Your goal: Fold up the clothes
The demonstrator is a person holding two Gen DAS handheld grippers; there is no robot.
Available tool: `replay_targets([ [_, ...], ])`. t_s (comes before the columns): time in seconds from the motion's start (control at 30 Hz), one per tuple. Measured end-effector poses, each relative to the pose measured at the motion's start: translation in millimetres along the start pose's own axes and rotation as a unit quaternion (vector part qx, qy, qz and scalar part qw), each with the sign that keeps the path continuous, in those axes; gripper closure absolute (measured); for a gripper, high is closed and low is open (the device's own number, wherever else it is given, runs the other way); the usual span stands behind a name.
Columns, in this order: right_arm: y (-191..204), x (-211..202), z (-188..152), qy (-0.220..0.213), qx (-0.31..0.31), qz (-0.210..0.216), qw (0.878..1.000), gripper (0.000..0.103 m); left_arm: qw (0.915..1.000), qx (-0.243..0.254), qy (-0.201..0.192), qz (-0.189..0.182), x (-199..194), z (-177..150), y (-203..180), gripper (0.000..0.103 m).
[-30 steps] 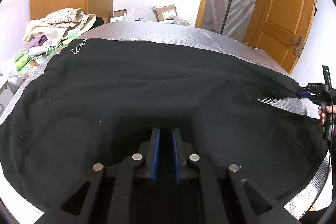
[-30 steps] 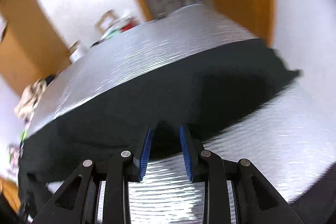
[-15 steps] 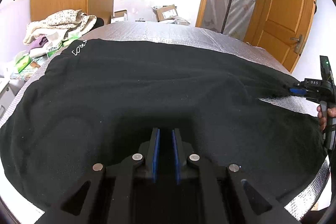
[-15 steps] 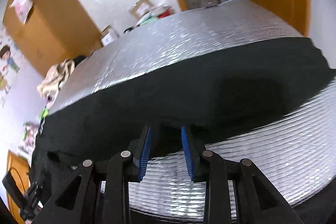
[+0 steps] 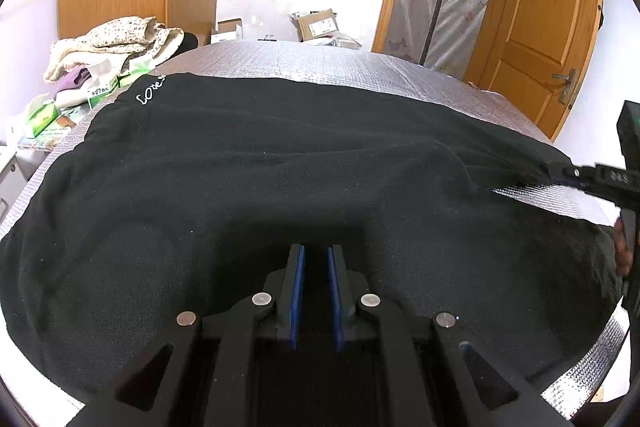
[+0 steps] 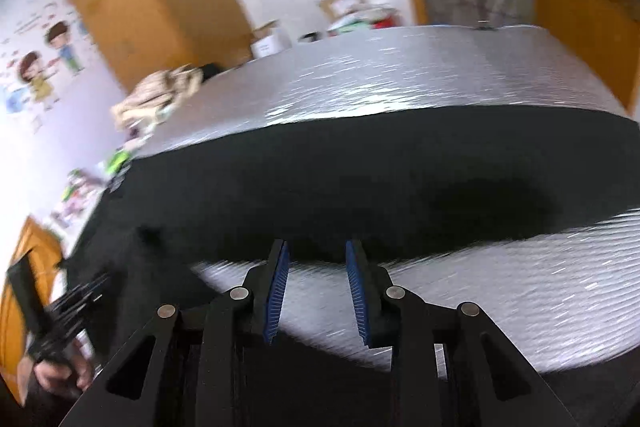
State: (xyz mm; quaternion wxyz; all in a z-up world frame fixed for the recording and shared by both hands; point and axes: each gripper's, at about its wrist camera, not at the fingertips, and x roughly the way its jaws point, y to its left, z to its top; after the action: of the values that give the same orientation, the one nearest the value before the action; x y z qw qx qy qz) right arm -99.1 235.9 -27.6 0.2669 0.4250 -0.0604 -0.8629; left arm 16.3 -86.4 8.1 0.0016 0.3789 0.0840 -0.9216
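Silver padded counter (image 5: 360, 71) in what looks like a bedroom, wooden door (image 5: 540, 27) off to one side, and a big pair of black trousers (image 5: 260, 163) spread flat across most of it. White lettering (image 5: 150, 91) on the trousers marks the far corner, nearest the pile of clothes (image 5: 116, 43) dumped past the counter edge.

Left gripper (image 5: 316, 267) sits low over the near edge of the trousers with its jaws nearly together; dark cloth seems to be between them but I honestly can't tell if it's pinched. Right gripper (image 6: 316, 267) is at the opposite end from the lettering, jaws apart, tips right at the cloth edge where bare silver shows between the two legs. Picture there is blurry.

My guess: both are lining up on one edge so one leg can be flipped over the other without bunching
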Motion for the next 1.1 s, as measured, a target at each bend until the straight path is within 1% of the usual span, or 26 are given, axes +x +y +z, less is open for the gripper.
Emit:
replay_targets([
  [0.07, 18.2, 3.5, -8.4, 0.012, -0.017, 0.03, 0.999, 0.071, 1.0, -0.002, 0.0, -0.002, 0.1, 0.5, 1.0, 0.091],
  [0.17, 35.0, 10.1, -22.5, 0.036, -0.04, 0.055, 0.997, 0.072, 1.0, -0.002, 0.002, -0.004, 0.8, 1.4, 1.0, 0.091],
  [0.23, 37.0, 18.0, -33.4, 0.057, -0.044, 0.061, 0.996, 0.073, 1.0, -0.001, 0.004, -0.005, -0.2, 2.8, 1.5, 0.091],
  [0.33, 33.0, 15.1, -34.3, 0.049, -0.027, 0.061, 0.997, 0.073, 1.0, -0.001, 0.004, -0.005, -4.4, 5.4, 3.6, 0.091],
  [0.4, 36.8, 4.8, -34.0, 0.035, -0.032, 0.057, 0.997, 0.073, 0.9998, -0.003, -0.018, 0.005, -15.7, 6.7, 9.8, 0.09],
  [0.43, 38.5, -0.9, -34.1, 0.027, -0.035, 0.056, 0.997, 0.073, 0.9995, -0.006, -0.028, 0.015, -21.5, 7.2, 16.3, 0.089],
  [0.53, 37.4, -16.4, -38.6, 0.01, -0.038, 0.065, 0.997, 0.073, 0.9964, -0.033, -0.047, 0.063, -34.6, 7.1, 45.4, 0.089],
  [0.6, 34.7, -20.7, -43.0, 0.003, -0.03, 0.068, 0.997, 0.073, 0.9914, -0.069, -0.045, 0.102, -37.6, 3.6, 71.5, 0.089],
  [0.67, 30.8, -18.4, -47.7, 0.004, -0.014, 0.07, 0.997, 0.073, 0.9846, -0.106, -0.037, 0.134, -38.5, -3.2, 95.6, 0.089],
  [0.73, 26.1, -12.9, -52.2, 0.01, -0.001, 0.066, 0.998, 0.073, 0.979, -0.131, -0.026, 0.154, -37.7, -8.3, 112.1, 0.089],
  [0.8, 16.9, -6.9, -58.1, 0.023, 0.011, 0.051, 0.998, 0.074, 0.9776, -0.142, -0.023, 0.154, -36.6, -12.2, 120.3, 0.089],
  [0.9, 14.2, -3.9, -59.2, 0.02, 0.018, 0.053, 0.998, 0.074, 0.978, -0.133, -0.023, 0.159, -37.2, -10.8, 117.0, 0.089],
  [1.0, 16.7, -2.6, -59.2, 0.021, 0.007, 0.045, 0.999, 0.073, 0.9804, -0.129, -0.024, 0.147, -37.6, -7.5, 111.6, 0.089],
  [1.1, 24.7, -0.7, -61.8, 0.016, -0.017, 0.025, 0.999, 0.073, 0.9829, -0.118, -0.032, 0.138, -37.2, 0.5, 103.9, 0.089],
])
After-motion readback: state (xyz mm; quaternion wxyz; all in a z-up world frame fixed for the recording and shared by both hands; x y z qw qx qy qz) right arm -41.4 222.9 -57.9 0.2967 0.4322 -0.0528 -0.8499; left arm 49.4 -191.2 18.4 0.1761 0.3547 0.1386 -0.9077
